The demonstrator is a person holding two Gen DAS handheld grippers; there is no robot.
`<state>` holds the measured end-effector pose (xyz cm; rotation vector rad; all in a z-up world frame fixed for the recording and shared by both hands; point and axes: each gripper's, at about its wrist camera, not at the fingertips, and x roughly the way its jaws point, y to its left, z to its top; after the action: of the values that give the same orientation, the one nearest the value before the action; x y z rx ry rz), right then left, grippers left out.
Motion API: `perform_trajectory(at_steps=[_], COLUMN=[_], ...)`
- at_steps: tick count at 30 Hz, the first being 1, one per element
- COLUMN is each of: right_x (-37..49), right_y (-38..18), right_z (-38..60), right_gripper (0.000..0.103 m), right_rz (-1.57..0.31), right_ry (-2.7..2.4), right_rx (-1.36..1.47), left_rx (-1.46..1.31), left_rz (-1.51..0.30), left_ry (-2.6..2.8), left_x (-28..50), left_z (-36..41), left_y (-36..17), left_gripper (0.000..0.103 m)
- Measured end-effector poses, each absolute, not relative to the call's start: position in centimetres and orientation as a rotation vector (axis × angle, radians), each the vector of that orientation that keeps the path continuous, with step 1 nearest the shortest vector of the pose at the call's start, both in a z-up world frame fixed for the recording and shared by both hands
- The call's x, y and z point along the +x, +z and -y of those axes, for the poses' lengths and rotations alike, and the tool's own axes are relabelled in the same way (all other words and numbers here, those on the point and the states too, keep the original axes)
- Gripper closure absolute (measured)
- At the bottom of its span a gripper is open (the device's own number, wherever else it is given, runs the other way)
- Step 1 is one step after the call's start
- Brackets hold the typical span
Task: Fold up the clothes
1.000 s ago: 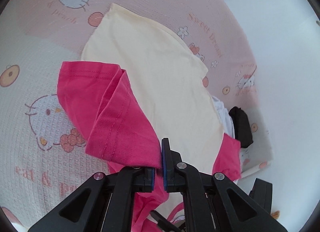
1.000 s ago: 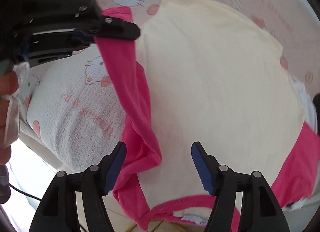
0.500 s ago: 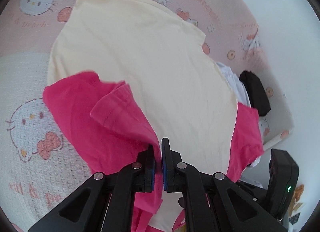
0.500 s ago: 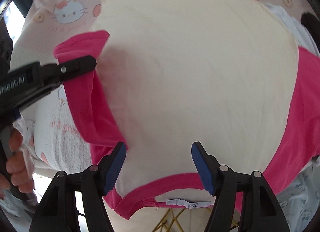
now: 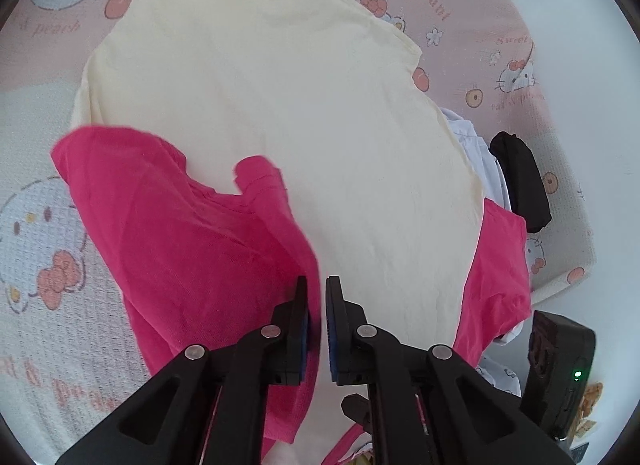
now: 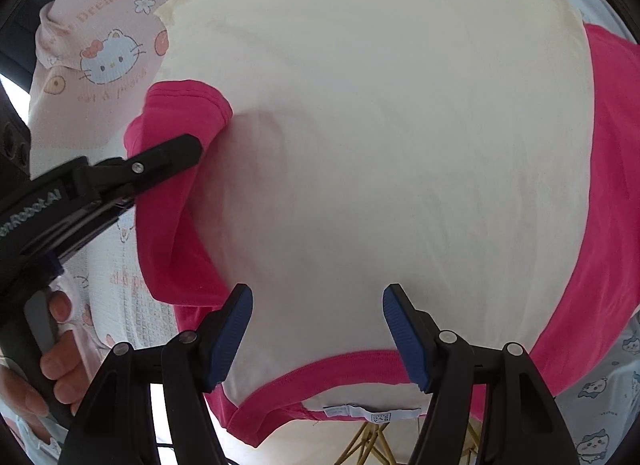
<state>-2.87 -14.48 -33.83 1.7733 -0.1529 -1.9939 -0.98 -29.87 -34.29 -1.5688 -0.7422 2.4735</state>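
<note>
One cream cotton T-shirt with pink sleeves (image 5: 280, 137), flat on cartoon-cat print blanket (image 5: 36, 265). Left claw (image 5: 316, 305): just been opening, pink sleeve loose between. Right claw (image 6: 316, 329): apart, empty, over the collar. One black bundle (image 5: 520, 181) beside shirt.

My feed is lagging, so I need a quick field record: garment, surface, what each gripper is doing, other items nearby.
garment: cream T-shirt with pink sleeves, spread flat
left sleeve: folded in over the body
left gripper: jaws have just been opening, sleeve fabric between the fingers
right gripper: open, above the pink neckline
surface: pink cartoon-cat blanket
nearby: black folded item
</note>
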Motion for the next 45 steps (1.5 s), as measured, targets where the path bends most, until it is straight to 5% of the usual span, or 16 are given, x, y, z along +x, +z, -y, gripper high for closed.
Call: perform_trajectory(at_steps=[3,4,14,30,41,45], right_x=[-2.5,-2.4,-2.1,-5.4,-3.4,-2.6], right_y=[-33.6,-33.5,-31.8,-34.3,-34.7,-34.8], right_z=[14.5,14.4,13.3,13.1,16.7,18.7], right_gripper=[0.036,0.036,0.036,0.036,0.036,0.036], right_rz=[0.154,0.152,0.295,0.518,0.368,0.287], right_ry=[-1.987,-1.987,-1.905,-1.806,-1.672,-1.610], right_rx=[1.755,1.748,1.629,1.665,1.698,1.689], left_rx=[-1.542,-1.513,-1.453,-1.681,-1.618,-1.594], left_rz=[0.791,0.803,0.754,0.603,0.633,0.637], left_ry=[2.480,2.496,2.687,2.749,2.593,2.602], left_x=[-0.4,0.0,4.5,11.3,13.9,15.1], left_z=[30.2,30.4,30.8,30.3,29.0,29.3], left_y=[-33.1,-32.6,-29.5,-35.2,-38.2,-39.0], left_gripper=[0.035,0.032,0.032,0.032,0.032,0.045])
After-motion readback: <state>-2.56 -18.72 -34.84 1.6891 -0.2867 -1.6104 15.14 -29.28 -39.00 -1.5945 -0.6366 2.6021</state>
